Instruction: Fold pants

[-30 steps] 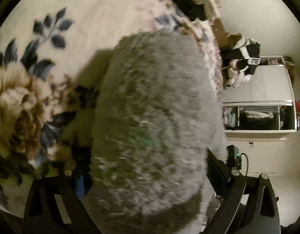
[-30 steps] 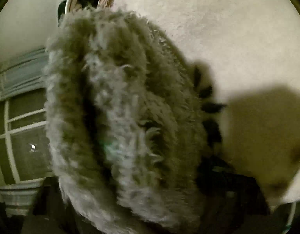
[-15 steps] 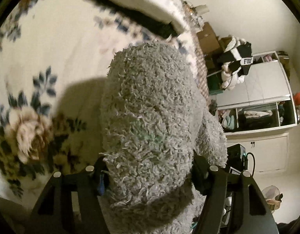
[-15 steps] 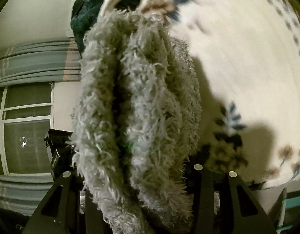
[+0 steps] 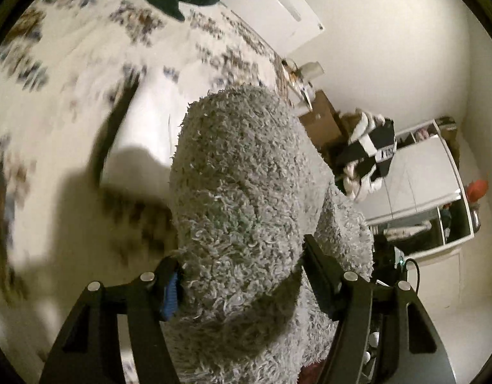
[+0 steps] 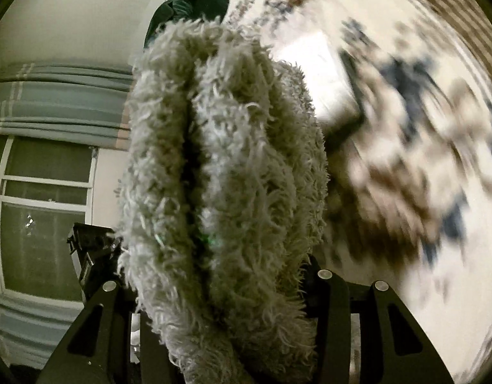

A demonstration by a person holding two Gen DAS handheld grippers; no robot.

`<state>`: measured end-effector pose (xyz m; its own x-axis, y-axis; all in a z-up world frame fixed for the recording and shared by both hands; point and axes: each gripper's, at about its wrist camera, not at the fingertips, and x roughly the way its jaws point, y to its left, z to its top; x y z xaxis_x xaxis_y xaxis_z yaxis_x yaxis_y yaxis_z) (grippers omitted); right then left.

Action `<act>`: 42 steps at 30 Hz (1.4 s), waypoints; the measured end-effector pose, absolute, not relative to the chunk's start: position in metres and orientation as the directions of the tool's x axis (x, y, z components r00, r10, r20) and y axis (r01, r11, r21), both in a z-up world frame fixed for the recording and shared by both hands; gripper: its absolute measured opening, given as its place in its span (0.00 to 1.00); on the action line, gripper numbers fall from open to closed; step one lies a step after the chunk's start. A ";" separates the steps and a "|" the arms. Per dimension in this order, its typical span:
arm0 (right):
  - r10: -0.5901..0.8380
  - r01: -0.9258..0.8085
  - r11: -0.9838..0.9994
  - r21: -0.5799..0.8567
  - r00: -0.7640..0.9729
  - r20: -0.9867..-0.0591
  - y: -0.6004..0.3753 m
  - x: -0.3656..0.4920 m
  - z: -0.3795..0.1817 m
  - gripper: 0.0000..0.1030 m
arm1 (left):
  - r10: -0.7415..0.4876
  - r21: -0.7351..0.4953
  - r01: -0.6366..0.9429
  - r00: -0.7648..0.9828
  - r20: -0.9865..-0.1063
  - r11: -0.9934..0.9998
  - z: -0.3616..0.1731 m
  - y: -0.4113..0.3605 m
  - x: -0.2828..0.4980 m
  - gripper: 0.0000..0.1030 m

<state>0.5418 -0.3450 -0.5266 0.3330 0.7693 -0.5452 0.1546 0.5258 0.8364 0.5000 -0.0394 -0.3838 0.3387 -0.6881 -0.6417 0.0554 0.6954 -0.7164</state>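
Two grippers, left gripper and right gripper, each pinch bunched grey shaggy fleece pants between their fingers, above the floral cream bedspread. Judged: mid-carry; next, lay flat and fold.

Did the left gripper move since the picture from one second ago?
Yes. The left gripper, shut on the grey fluffy pants, has risen away from the floral blanket: its flowers look smaller, and more of the white cabinet shows.
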 end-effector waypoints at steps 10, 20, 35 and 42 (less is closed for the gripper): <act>0.735 0.193 0.589 0.785 0.276 -0.620 -0.304 0.731 -0.558 0.47 | -0.609 -0.642 0.007 0.323 -0.724 0.767 -0.444 -0.018 0.660 0.60; 0.621 0.249 0.708 0.661 0.227 -0.750 -0.316 0.750 -0.550 0.79 | -0.484 -0.492 0.044 0.272 -0.832 0.870 -0.447 -0.033 0.673 0.65; -0.048 0.261 0.963 0.064 0.403 -0.914 -0.299 0.620 -0.389 1.00 | -0.218 -0.161 0.175 0.386 -0.896 0.971 -0.346 -0.079 0.593 0.94; -0.090 0.243 0.969 0.034 0.479 -0.873 -0.270 0.533 -0.305 1.00 | -0.172 -0.089 0.195 0.466 -0.868 0.977 -0.273 -0.085 0.531 0.94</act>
